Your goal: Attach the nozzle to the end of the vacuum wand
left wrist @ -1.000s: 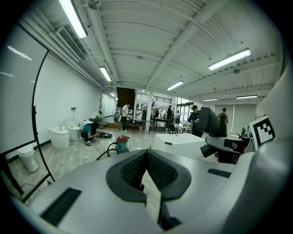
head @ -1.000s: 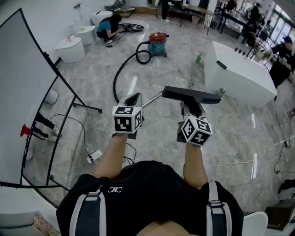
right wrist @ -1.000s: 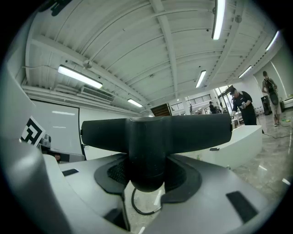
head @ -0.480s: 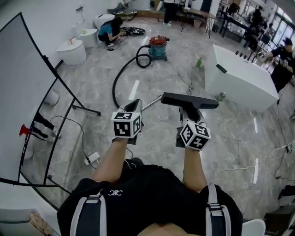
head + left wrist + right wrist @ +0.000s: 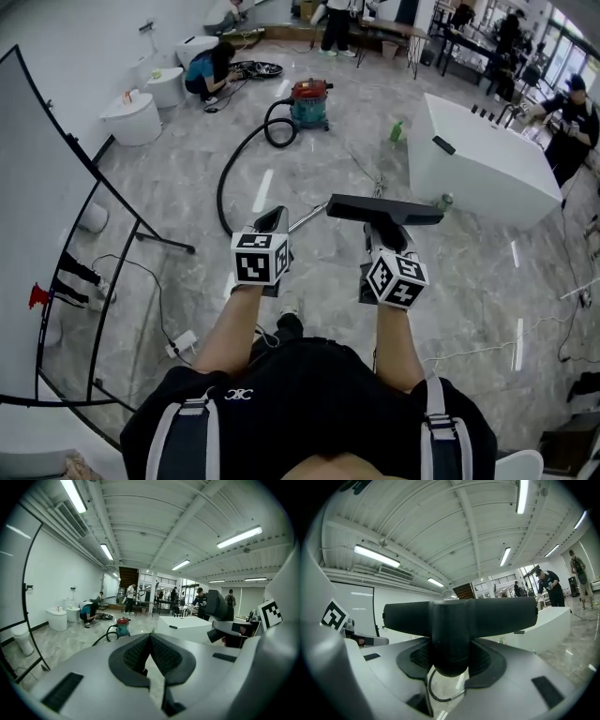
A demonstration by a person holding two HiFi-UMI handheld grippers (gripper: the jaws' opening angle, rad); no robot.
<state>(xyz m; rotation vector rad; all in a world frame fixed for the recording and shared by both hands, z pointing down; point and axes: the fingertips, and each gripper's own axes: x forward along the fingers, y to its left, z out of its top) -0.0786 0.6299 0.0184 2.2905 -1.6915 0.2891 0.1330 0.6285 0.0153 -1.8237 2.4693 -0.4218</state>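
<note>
Right tool (image 5: 383, 238) clamped on the nozzle (image 5: 384, 208), left tool (image 5: 272, 218) shut beside the wand (image 5: 307, 217), the join likely called for squaring both ends up before pushing.

R gripper (image 5: 387, 236) is gripping black nozzle (image 5: 384, 208); metal wand (image 5: 307, 214) is slanting btwn it & L gripper (image 5: 272, 220); hose (image 5: 222, 187) is trailing to vacuum (image 5: 309, 103).
</note>
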